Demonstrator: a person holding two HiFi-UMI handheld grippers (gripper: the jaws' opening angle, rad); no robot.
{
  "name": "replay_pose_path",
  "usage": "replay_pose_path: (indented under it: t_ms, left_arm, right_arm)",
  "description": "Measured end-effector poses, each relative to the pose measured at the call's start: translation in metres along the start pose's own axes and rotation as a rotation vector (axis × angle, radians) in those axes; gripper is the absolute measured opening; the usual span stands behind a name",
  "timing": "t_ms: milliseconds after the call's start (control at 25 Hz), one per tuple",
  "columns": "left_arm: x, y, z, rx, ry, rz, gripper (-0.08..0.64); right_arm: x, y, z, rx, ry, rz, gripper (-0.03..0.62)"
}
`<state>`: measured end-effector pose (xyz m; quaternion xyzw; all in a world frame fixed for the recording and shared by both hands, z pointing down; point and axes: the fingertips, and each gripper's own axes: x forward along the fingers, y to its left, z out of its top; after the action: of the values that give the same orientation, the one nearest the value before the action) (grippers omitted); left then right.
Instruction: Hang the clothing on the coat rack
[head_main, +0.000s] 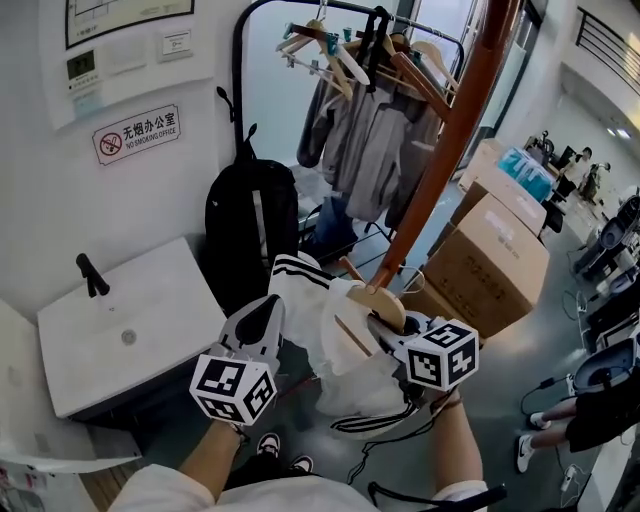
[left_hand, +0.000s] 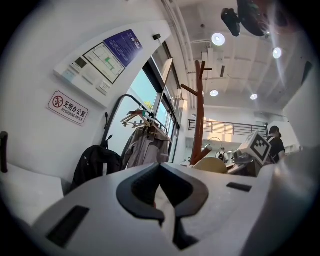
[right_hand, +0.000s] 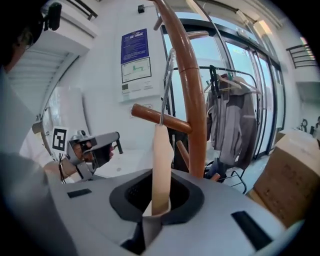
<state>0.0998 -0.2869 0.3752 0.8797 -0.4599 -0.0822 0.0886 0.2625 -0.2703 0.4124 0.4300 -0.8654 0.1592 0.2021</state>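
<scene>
While the right gripper (right_hand: 151, 218) has its jaws drawn narrow on the pale wooden hanger (right_hand: 161, 165), which stands edge-on straight out of them, the left gripper (left_hand: 162, 212) looks closed as well, with a thin fold of the garment (head_main: 305, 300) pinched at its tips. That garment, white with black stripes, is draped on the hanger and sags between the two grippers, below and left of the right one. Just above the right gripper's jaws the hanger's wire hook (right_hand: 167, 85) rises past a brown peg (right_hand: 147, 115) that sticks out from the rack (right_hand: 194, 100), whose pole runs up just beyond those jaws and to their right. Whether the hook bears on the peg or only crosses in front of it cannot be told from this angle. My reading is that the step in hand is the hanging itself: the hanger is at the rack and the hook is to be seated on the peg, so the task is well along but not done. The next move, I judge, calls for the right gripper to bring the hook's open side over the peg and lower it until the wire takes the weight, while the left gripper holds the cloth clear of the pole. Only once the hook sits firm should either grip ease off, lest the garment slide from the hanger.
</scene>
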Motion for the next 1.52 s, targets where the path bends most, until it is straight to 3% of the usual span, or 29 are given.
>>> replay_pose_path:
  t_ms: [440, 1520]
  left_arm:
    - [0.003, 0.009, -0.007, -0.017, 0.008, 0.011, 0.008]
    - [-0.008, 0.027, -0.029, -0.033, 0.050, 0.060, 0.008]
  right_arm:
    - [0.024, 0.001, -0.015, 0.030, 0.103, 0.056, 0.037]
    - [0.058, -0.014, -0.041, 0.158, 0.151, 0.107, 0.037]
